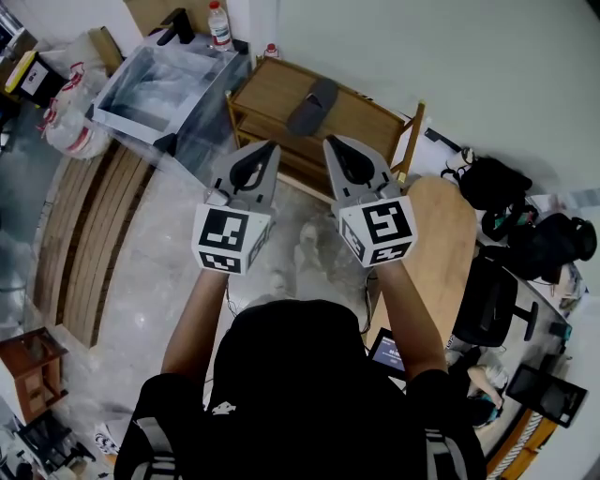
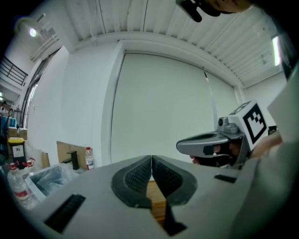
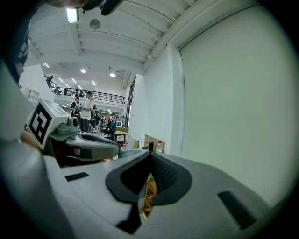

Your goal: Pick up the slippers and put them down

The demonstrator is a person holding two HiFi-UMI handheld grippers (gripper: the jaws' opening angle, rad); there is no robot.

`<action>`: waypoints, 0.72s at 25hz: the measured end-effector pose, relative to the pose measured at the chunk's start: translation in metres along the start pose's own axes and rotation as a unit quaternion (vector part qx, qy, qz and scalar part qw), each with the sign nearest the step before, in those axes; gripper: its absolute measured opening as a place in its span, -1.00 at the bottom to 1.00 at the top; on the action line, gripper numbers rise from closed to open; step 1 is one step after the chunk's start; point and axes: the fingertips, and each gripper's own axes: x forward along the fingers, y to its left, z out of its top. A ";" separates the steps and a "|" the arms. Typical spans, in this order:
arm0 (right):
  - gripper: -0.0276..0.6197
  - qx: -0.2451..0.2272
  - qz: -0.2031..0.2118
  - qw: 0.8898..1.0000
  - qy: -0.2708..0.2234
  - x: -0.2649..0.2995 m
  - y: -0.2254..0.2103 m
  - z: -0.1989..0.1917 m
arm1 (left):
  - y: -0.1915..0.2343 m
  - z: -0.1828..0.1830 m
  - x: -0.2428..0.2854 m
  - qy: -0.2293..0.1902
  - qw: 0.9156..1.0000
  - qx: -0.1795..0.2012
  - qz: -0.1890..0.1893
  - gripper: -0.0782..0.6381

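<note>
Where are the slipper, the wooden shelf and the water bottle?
slipper (image 1: 312,105), head view, middle of its top side.
wooden shelf (image 1: 267,89), head view, bare top board.
water bottle (image 1: 219,28), head view, its body.

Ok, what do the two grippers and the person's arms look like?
The left gripper and right gripper are matching light grey shells tapering to jaws lined with dark textured pads. Each carries a white cube with black square markers at the back. The person wears a black short-sleeved top with pale shoulder stripes.
</note>
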 end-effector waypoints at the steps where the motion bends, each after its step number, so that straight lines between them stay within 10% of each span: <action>1: -0.97 0.002 0.000 1.000 0.000 0.003 -0.003 -0.002 | 0.002 -0.003 0.004 0.005 1.000 0.000 0.001 -0.77; 18: -0.97 0.036 0.035 0.996 0.067 0.099 -0.109 -0.077 | 0.040 -0.050 0.140 0.051 0.998 -0.012 0.019 -0.77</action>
